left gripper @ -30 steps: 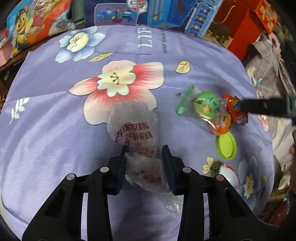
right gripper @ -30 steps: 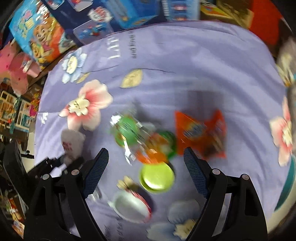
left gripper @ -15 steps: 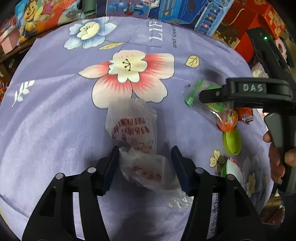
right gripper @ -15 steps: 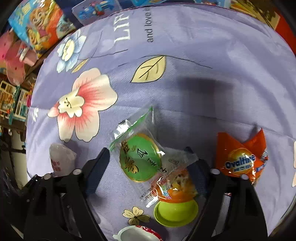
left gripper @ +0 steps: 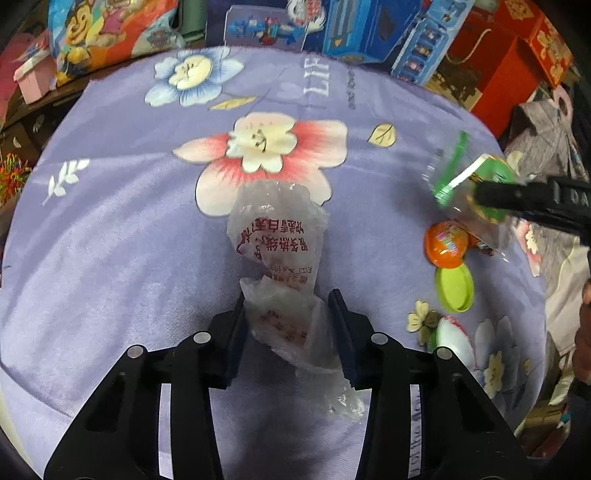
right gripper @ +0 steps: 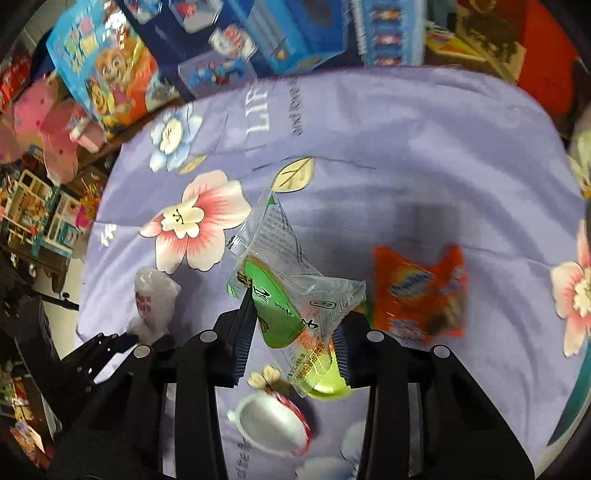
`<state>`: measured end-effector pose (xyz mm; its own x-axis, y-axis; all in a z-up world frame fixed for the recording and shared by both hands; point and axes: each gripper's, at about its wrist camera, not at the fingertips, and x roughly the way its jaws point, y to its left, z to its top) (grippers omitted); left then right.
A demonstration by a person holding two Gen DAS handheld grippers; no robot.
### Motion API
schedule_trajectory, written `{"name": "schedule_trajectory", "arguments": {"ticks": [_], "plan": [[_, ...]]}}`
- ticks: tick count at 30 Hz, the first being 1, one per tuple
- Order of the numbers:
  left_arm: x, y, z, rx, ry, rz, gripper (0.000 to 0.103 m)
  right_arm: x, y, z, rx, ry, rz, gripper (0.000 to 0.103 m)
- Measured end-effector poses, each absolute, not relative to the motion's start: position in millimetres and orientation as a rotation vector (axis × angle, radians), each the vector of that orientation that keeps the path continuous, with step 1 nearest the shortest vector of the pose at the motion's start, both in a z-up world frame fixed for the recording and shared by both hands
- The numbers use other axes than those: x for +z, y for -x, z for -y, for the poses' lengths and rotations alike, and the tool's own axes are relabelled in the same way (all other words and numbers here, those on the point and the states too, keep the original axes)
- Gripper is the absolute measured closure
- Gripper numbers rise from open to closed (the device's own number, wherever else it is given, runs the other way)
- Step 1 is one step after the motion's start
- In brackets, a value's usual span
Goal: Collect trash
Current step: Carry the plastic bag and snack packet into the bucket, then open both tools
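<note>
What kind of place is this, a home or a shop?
Probably a home, perhaps a child's room or a storage corner: a flowered purple blanket covers a soft surface, and toy boxes and red gift boxes are stacked behind it.

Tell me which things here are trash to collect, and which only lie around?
Trash: white plastic bag; clear green wrapper; orange Ovaltine packet; orange cup; green lid; white cup.
Lying about: toy boxes; red boxes; flowered cloth.

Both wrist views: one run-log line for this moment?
left tongs: closing on white bag | right tongs: closing on clear wrapper, lifted | left on cloth: orange packet, green lid
</note>
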<state>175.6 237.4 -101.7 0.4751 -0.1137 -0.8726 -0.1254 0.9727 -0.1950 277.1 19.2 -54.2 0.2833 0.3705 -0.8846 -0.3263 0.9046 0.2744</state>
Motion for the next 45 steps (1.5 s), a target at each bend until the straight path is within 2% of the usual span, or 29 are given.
{"name": "schedule_trajectory", "arguments": {"ticks": [8,17,31,45], "plan": [[-55,-175,-189,-0.087,0.180,-1.003,0.060,-35,-251,59,0.394,-0.125,-1.146,0.067],[-23,-185,-85,-0.293,0.093,-0.977,0.060,-27,-224,161,0.290,-0.251,-1.096,0.067],[-29,-197,104,-0.563,-0.120,-1.017,0.060,-42,-178,329,0.069,-0.431,-1.017,0.067],[-50,-195,248,-0.696,-0.285,-1.062,0.059,-78,-128,470,-0.118,-0.602,-0.986,0.066]]}}
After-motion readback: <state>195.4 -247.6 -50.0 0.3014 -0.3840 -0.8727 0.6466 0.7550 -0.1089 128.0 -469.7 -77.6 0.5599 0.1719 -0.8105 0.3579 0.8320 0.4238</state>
